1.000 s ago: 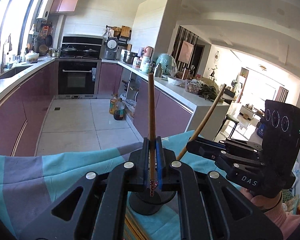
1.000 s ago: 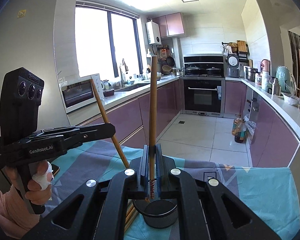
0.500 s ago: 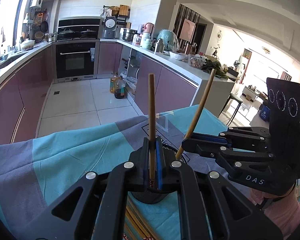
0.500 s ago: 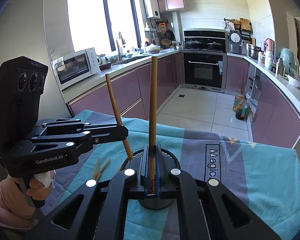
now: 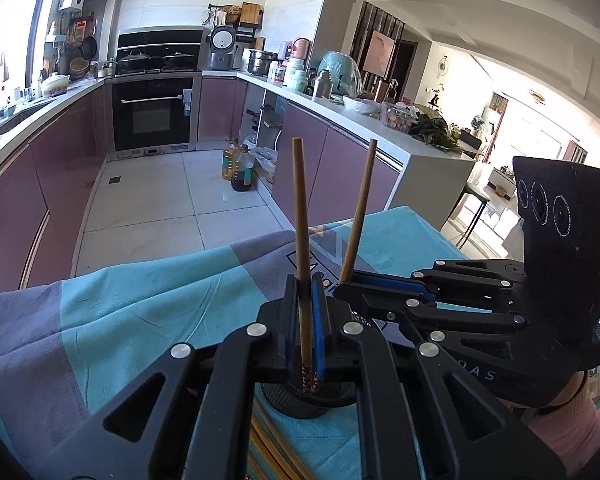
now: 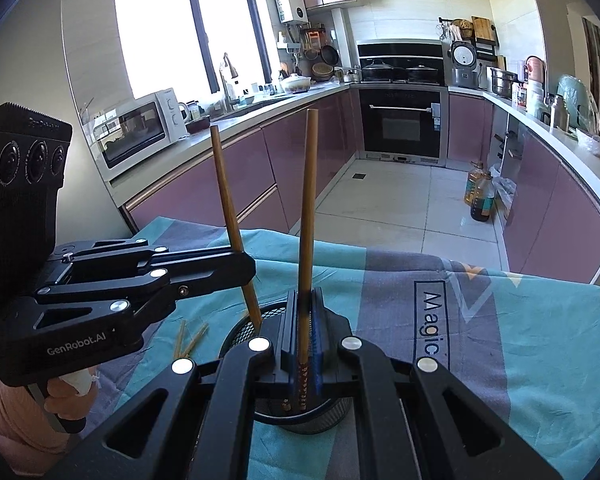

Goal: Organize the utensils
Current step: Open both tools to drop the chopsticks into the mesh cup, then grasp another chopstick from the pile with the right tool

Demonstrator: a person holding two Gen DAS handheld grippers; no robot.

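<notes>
On the cloth-covered desk, a black mesh holder is being approached from above. One chopstick is being gripped upright by the closed fingers of the left gripper, another chopstick by the right gripper, tips at the rim. Loose chopsticks are lying beside it. Next, both probably need lowering inside, then releasing.

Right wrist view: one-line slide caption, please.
Both grippers, right gripper and left gripper, each clamp an upright chopstick over a black mesh utensil holder on a teal tablecloth.
</notes>
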